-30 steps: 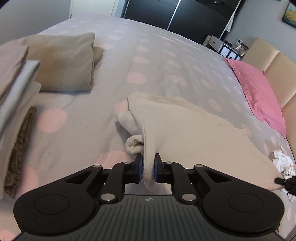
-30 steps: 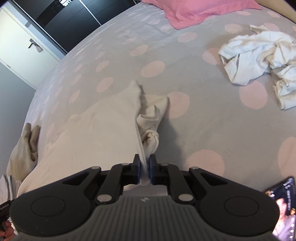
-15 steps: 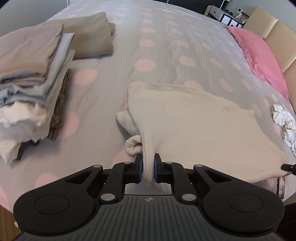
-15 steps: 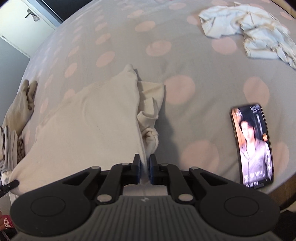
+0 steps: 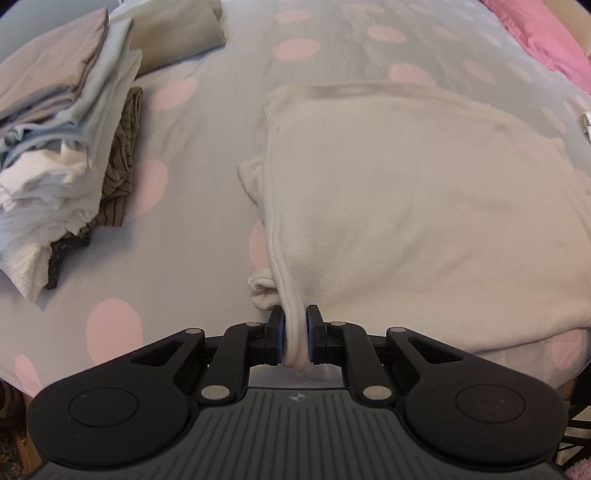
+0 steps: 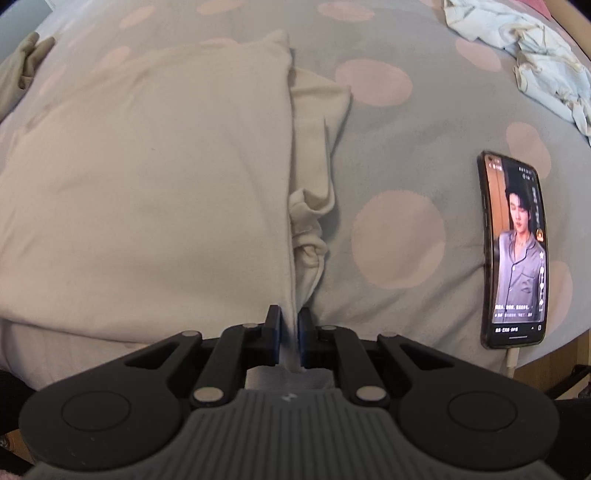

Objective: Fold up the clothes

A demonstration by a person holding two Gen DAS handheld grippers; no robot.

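Observation:
A cream garment [image 5: 417,206] lies spread on the grey bed with pink dots [image 5: 192,221]. My left gripper [image 5: 294,332] is shut on its near left edge, with a bunched sleeve [image 5: 260,291] just left of the fingers. In the right wrist view the same cream garment [image 6: 147,177] fills the left half. My right gripper [image 6: 289,334] is shut on its near right edge, beside a folded-under sleeve [image 6: 314,177]. Both grips are at the bed's near edge.
A stack of folded clothes [image 5: 55,147] sits at the left, with a folded beige piece [image 5: 173,33] behind it. A pink pillow [image 5: 546,40] lies far right. A lit phone [image 6: 515,251] lies right of the garment, and crumpled white clothes [image 6: 532,55] are beyond it.
Both grippers have pulled the cream garment back toward the bed's near edge while staying shut on it. The views now look more steeply down, and the phone came into full view.

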